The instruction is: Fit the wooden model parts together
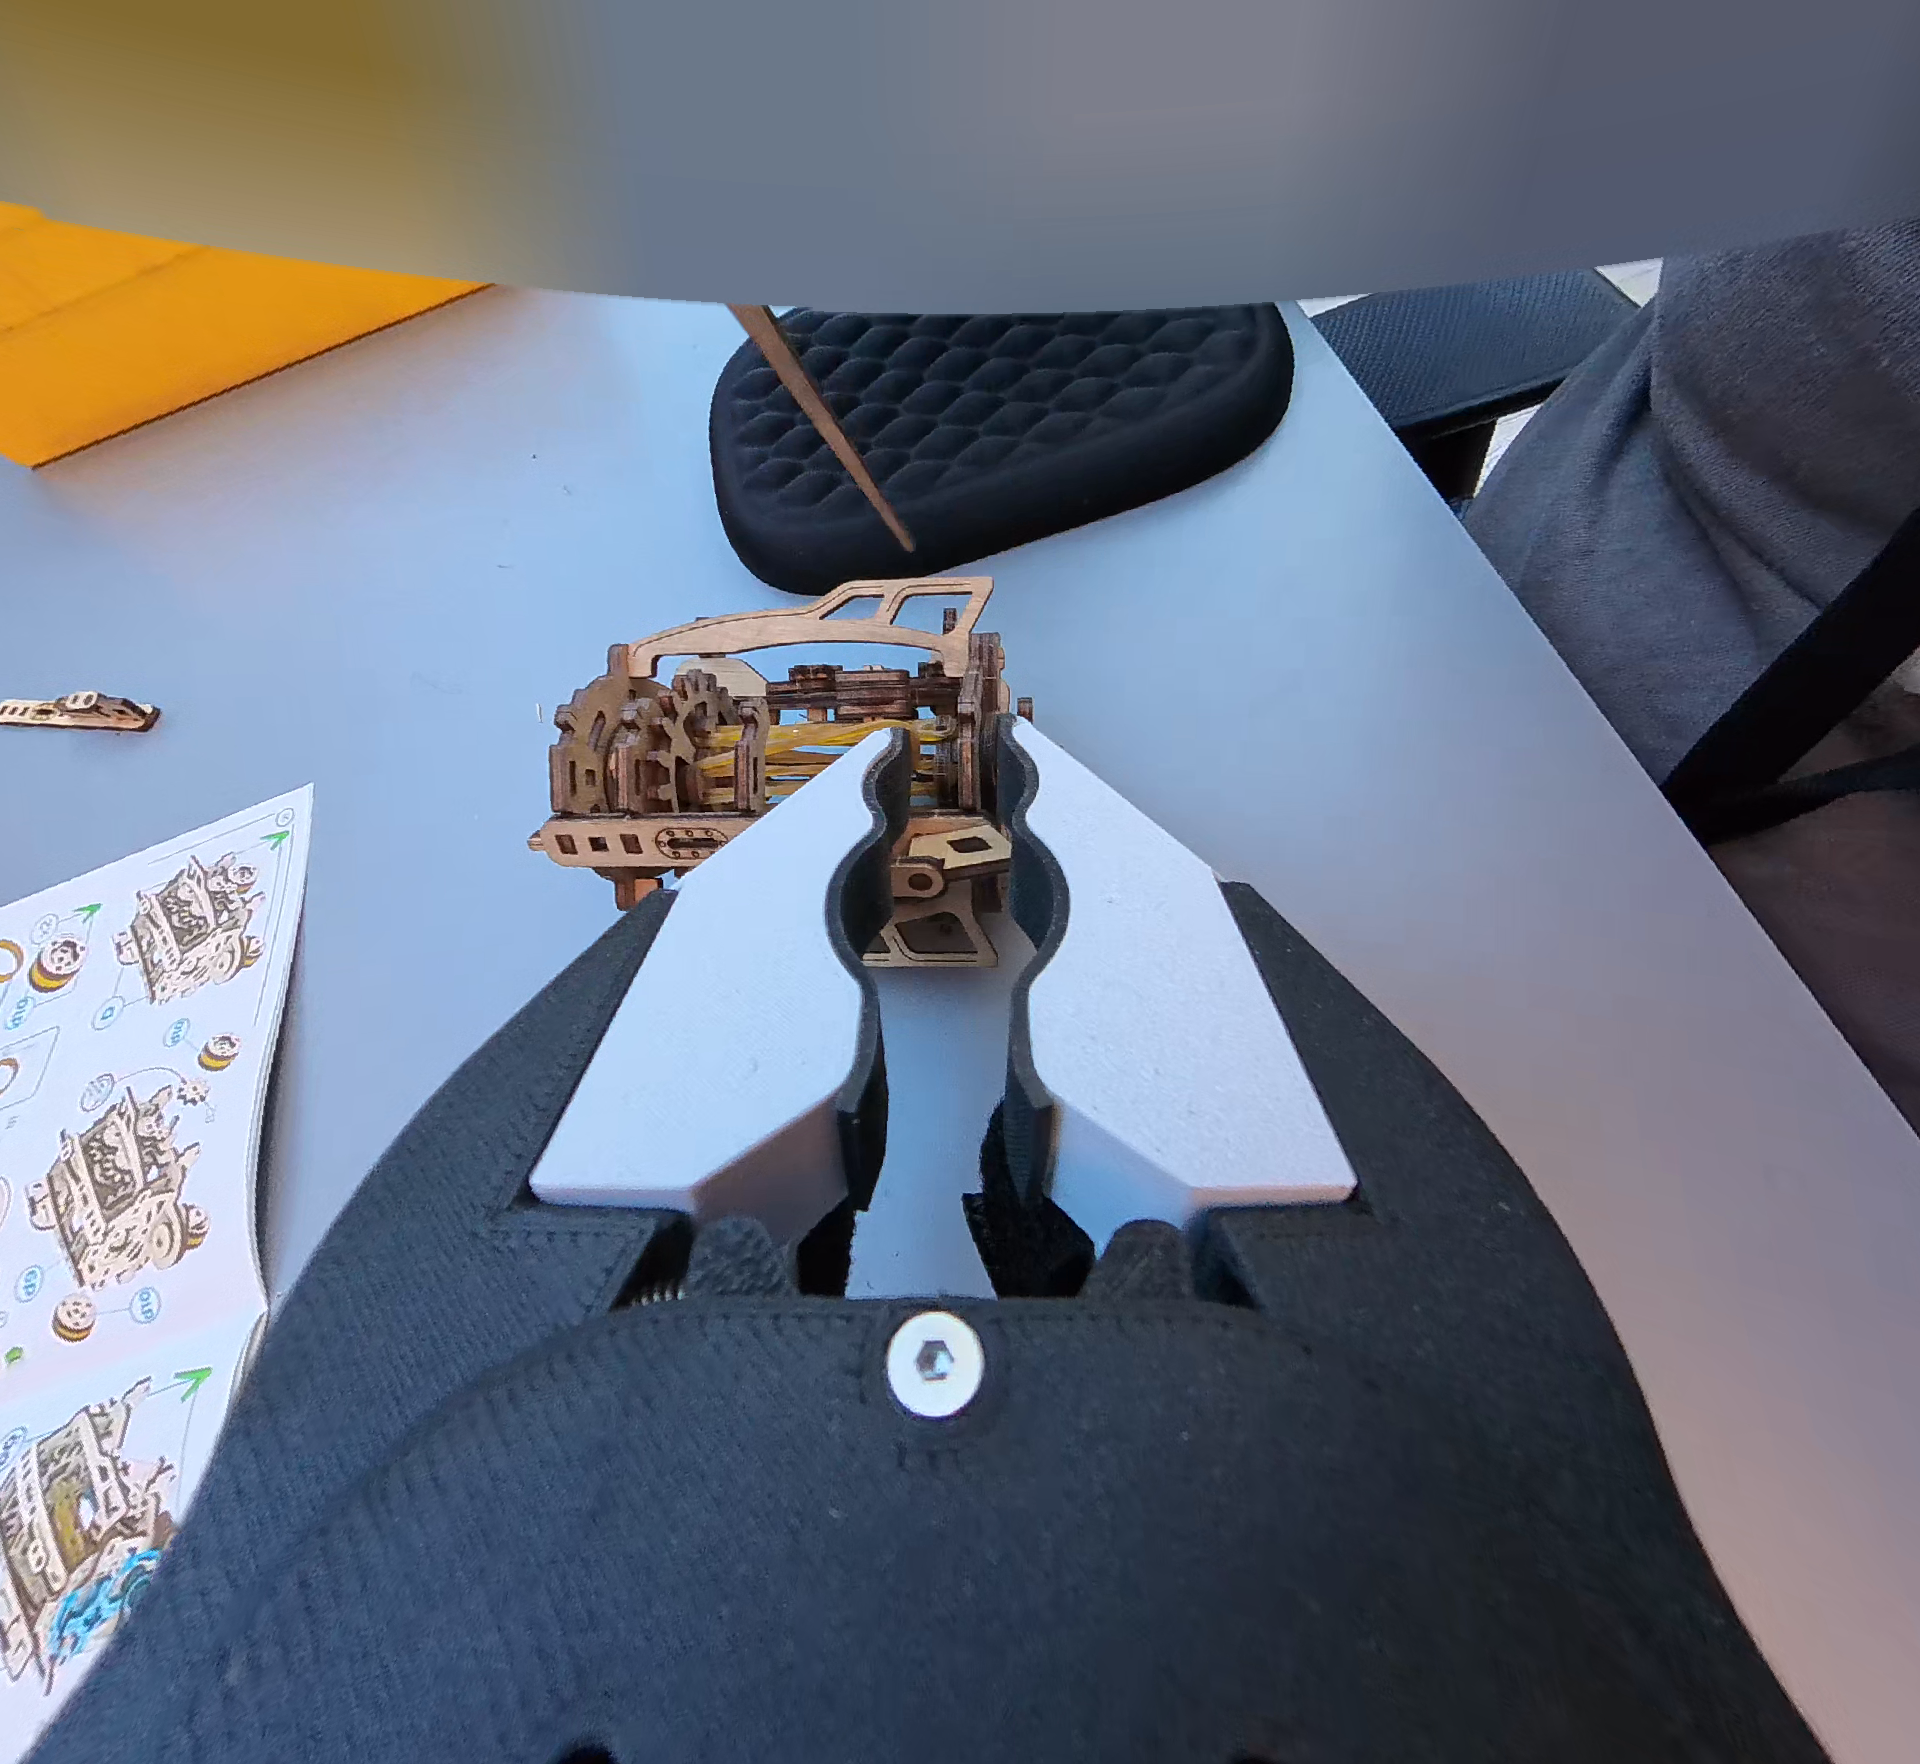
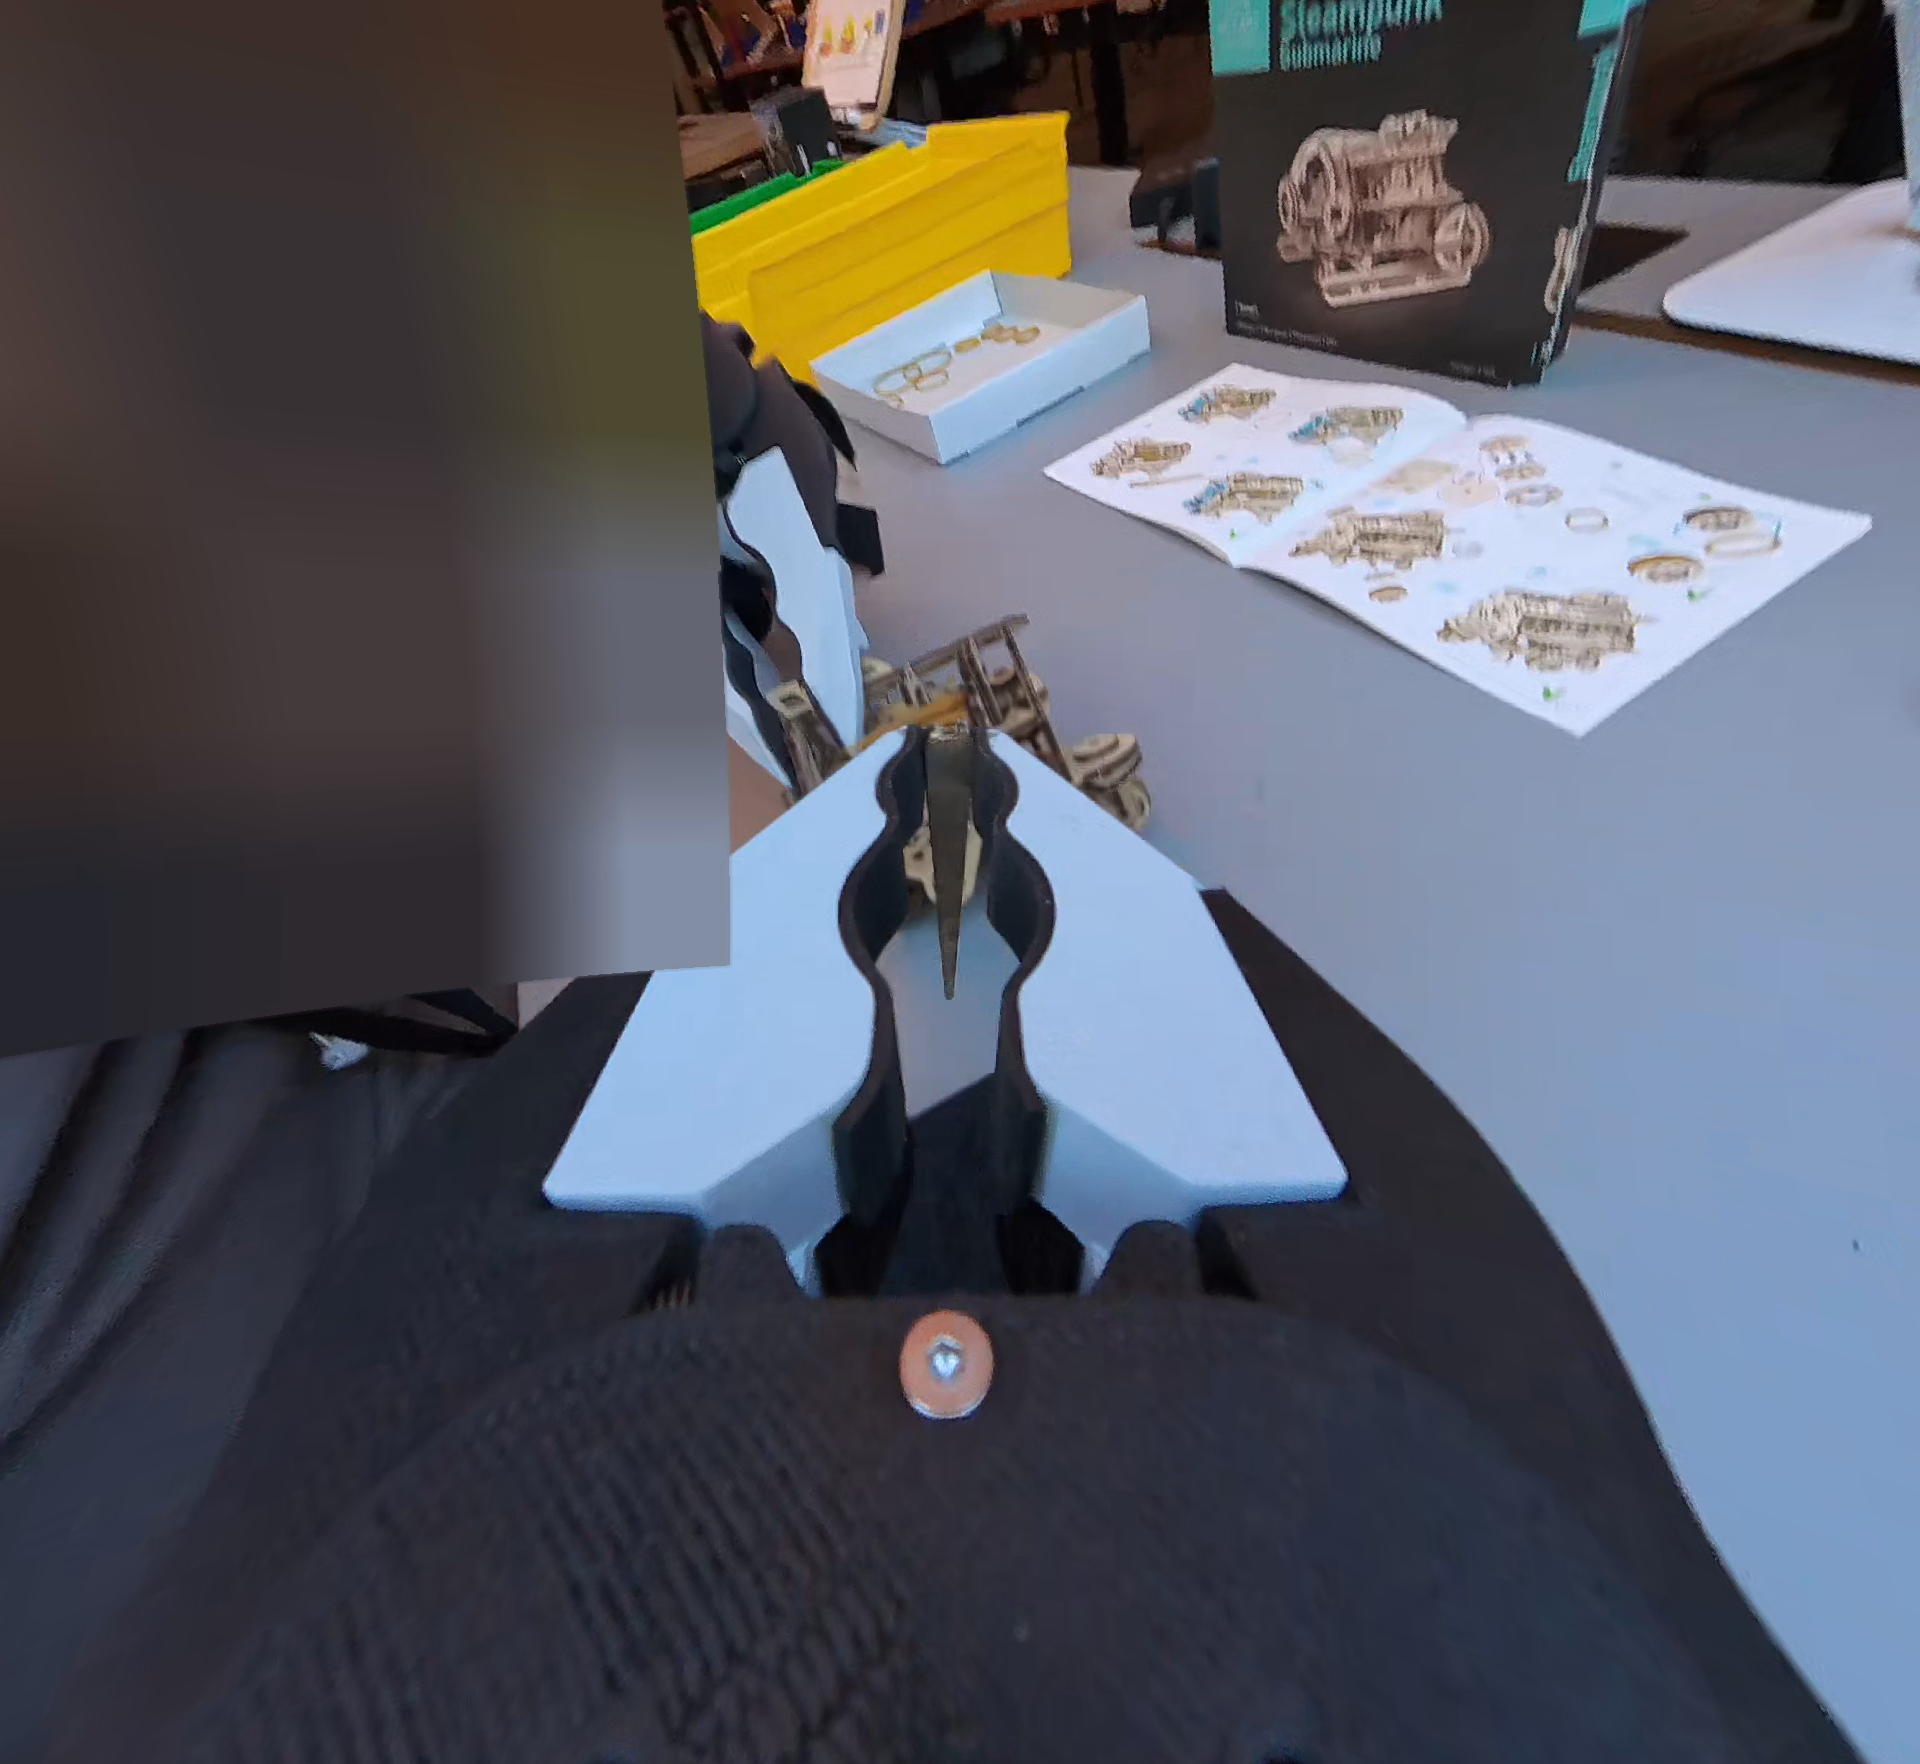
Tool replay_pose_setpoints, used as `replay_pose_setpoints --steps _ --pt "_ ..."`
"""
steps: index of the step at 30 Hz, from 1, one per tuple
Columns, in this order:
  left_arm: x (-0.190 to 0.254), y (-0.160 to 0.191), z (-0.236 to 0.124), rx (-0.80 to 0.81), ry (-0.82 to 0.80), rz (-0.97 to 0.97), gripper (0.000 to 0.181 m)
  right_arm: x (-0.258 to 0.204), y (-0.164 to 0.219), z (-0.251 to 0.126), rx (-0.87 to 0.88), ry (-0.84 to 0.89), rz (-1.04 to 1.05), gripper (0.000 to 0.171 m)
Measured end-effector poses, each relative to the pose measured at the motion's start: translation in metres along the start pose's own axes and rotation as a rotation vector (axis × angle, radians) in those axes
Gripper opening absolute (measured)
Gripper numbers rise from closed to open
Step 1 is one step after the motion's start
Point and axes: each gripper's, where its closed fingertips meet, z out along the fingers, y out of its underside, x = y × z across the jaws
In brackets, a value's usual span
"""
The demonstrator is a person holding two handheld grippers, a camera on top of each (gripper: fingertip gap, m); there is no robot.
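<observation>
A partly built wooden model (image 1: 769, 758) with gears and yellow rubber bands stands on the grey table (image 1: 416, 571). My left gripper (image 1: 958, 735) is shut on the model's right end, one finger on each side. In the right wrist view the model (image 2: 997, 686) sits just past my right gripper (image 2: 951, 740), with the left gripper's fingers (image 2: 800, 561) on its left side. My right gripper is shut on a thin pointed wooden part (image 2: 949, 873), seen edge-on. That part also shows in the left wrist view (image 1: 831, 436), slanting down above the model.
A small loose wooden part (image 1: 83, 712) and an open instruction booklet (image 1: 135, 1143) lie left. A black padded rest (image 1: 1039, 436) lies behind the model. The kit box (image 2: 1423, 125), white tray (image 2: 1091, 343) with rings, and yellow bins (image 2: 904, 228) stand farther off. A person's clothing (image 1: 1714, 519) borders the table edge. Some 11 cm of space lies between my two pairs of fingers.
</observation>
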Motion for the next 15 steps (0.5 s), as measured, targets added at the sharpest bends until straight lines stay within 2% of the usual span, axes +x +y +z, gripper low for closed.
replay_pose_setpoints --steps 5,12,15 --pt "0.000 0.000 0.000 0.002 0.001 -0.005 0.014 0.002 0.034 -0.001 -0.098 0.014 -0.015 0.007" --pt "-0.001 0.000 0.000 0.002 0.000 -0.005 0.014 -0.013 0.039 -0.004 -0.259 -0.032 -0.120 0.007" --pt "-0.001 0.000 0.000 0.001 0.001 -0.003 0.014 -0.013 0.051 -0.004 -0.383 -0.032 -0.156 0.006"
